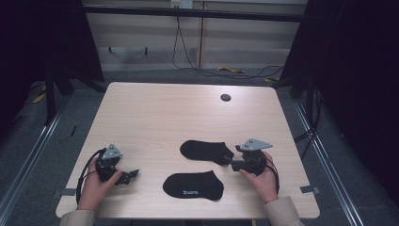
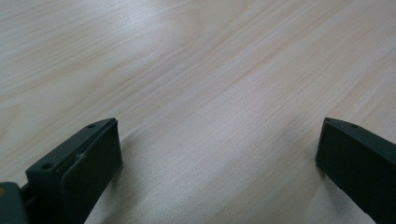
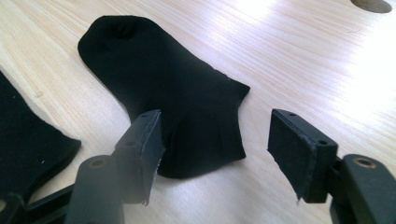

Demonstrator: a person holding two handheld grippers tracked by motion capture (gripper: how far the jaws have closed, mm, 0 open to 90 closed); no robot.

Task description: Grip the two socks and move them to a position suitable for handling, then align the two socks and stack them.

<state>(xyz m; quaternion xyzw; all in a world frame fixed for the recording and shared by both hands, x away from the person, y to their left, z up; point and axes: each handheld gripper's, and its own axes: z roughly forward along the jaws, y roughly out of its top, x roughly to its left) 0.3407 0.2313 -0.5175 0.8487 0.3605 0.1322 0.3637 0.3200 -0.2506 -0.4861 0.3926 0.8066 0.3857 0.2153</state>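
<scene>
Two black socks lie on the tabletop (image 1: 155, 113). The right tongs (image 3: 217, 154), jaws apart, face the far sock's (image 3: 173, 88) cuff at twelve o'clock. The left tongs (image 2: 217, 154) gape over bare wood.

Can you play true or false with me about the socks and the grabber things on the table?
1. There are two black socks on the table. True: a far sock and a near sock.
2. The left hand-held gripper is squeezing a sock. False: its jaws are wide apart over bare wood.
3. The right hand-held gripper points at the far sock's open end. True.
4. The near sock has small white print on it. True.
5. The two socks lie piled on each other. False: they lie apart.
6. The right hand-held gripper is shut. False: its jaws stand open.
</scene>
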